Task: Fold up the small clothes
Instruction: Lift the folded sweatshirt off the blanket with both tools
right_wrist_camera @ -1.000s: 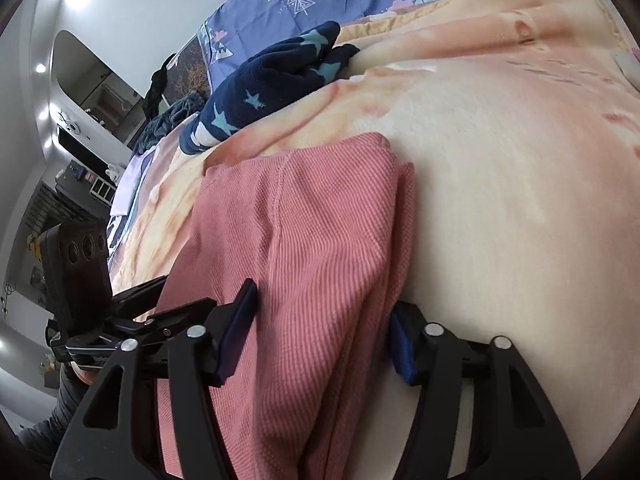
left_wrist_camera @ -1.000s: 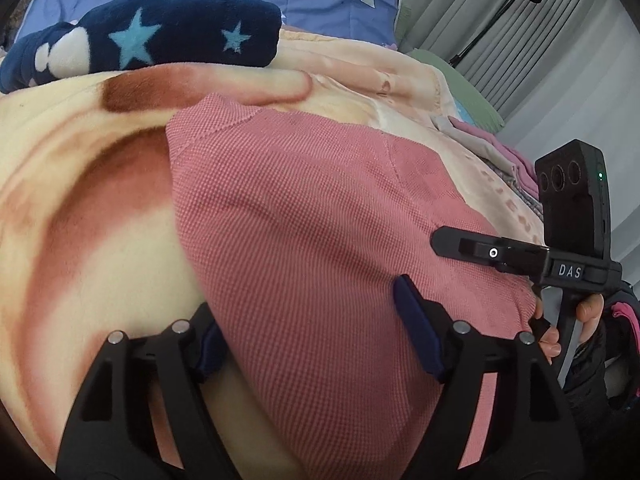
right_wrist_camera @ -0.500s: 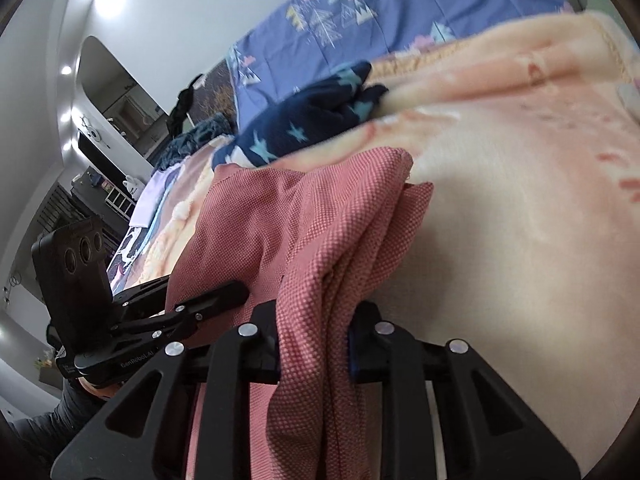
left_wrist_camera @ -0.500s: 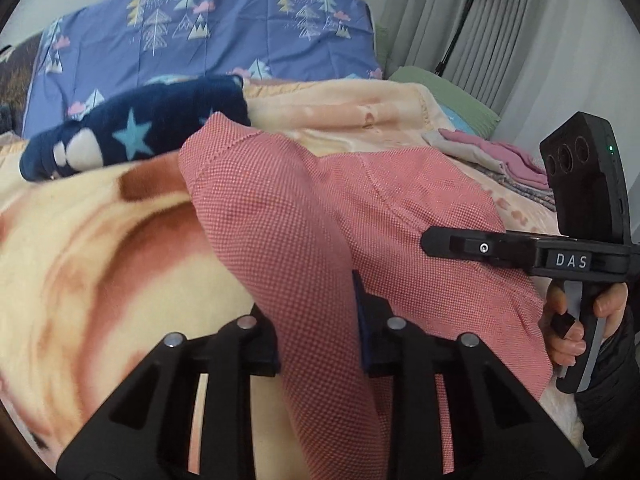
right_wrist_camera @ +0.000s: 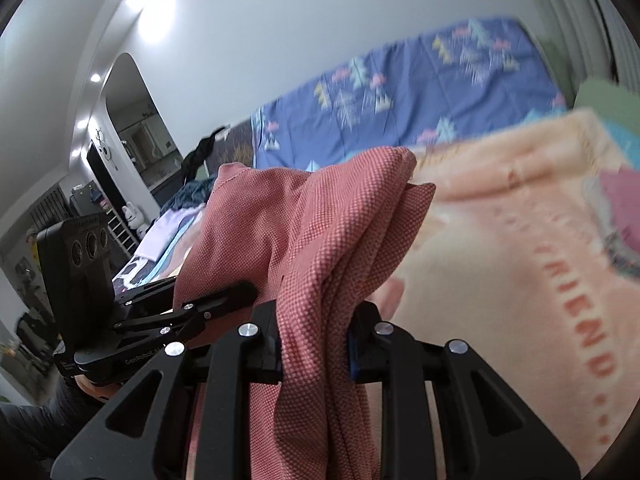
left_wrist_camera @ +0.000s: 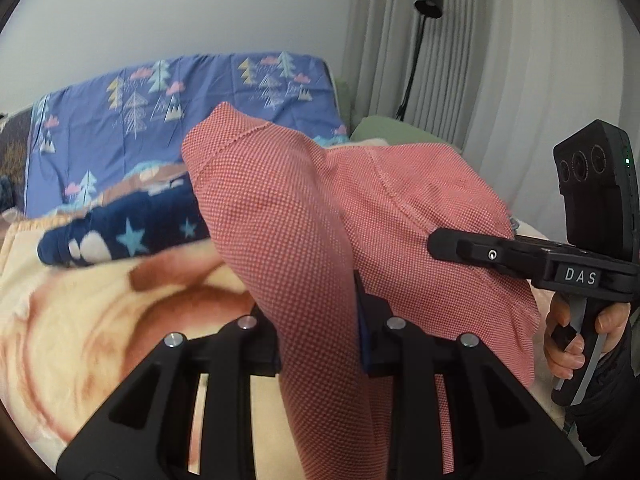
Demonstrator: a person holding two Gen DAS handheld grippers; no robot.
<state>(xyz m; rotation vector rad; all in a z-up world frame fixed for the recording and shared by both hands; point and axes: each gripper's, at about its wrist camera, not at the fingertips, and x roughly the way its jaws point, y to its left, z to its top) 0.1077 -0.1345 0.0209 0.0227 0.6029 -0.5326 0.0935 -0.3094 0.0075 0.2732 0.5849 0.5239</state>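
A red waffle-knit garment (left_wrist_camera: 288, 216) hangs lifted above the peach blanket (left_wrist_camera: 80, 320). My left gripper (left_wrist_camera: 318, 344) is shut on its near edge, cloth bunched between the pads and drooping below. In the right wrist view the same garment (right_wrist_camera: 320, 240) rises in folds, and my right gripper (right_wrist_camera: 314, 350) is shut on another part of its edge. The right gripper also shows in the left wrist view at the right (left_wrist_camera: 440, 244), held by a hand (left_wrist_camera: 568, 336). The left gripper shows at the left of the right wrist view (right_wrist_camera: 244, 292).
A navy star-patterned item (left_wrist_camera: 124, 232) lies on the blanket behind the garment. A blue tree-print sheet (left_wrist_camera: 180, 112) covers the bed head. Pink folded clothes (right_wrist_camera: 620, 208) lie at the blanket's right edge. Curtains and a black floor lamp (left_wrist_camera: 428, 0) stand at the right.
Both grippers closed on the garment's near edge and rose, lifting it from flat on the blanket into hanging folds. Both views now tilt up toward the wall.
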